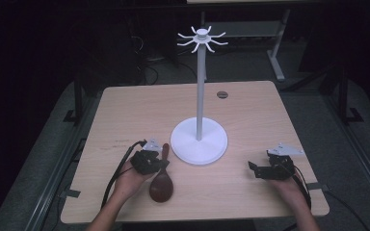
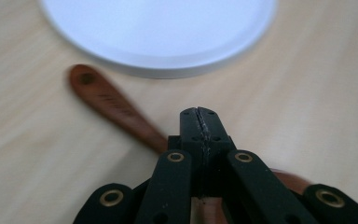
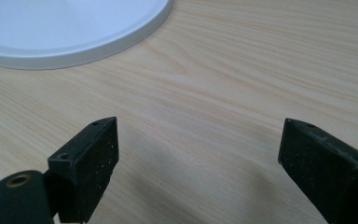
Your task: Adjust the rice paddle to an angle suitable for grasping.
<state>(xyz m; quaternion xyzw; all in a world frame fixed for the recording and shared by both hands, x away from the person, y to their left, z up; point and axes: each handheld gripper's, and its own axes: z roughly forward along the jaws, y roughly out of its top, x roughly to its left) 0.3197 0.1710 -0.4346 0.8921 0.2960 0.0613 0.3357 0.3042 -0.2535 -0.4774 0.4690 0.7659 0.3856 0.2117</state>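
A dark brown wooden spoon (image 1: 162, 185) lies on the light wood table (image 1: 125, 110), its handle (image 2: 107, 100) pointing toward a white stand's round base (image 1: 198, 142). My left gripper (image 1: 158, 163) hovers over the spoon's handle with its jaws pressed together (image 2: 199, 116) and nothing between them; the spoon passes beneath them. The base (image 2: 158, 28) lies just beyond it. My right gripper (image 1: 254, 168) rests at the front right of the table, open (image 3: 198, 154), with bare wood between its fingers and the base's rim (image 3: 65, 51) ahead at the left.
A tall white pole (image 1: 201, 86) rises from the base, topped by a ring of curved hooks (image 1: 202, 38). A small dark round cap (image 1: 222, 94) sits in the table near its far edge. Dark floor and table frames surround the table.
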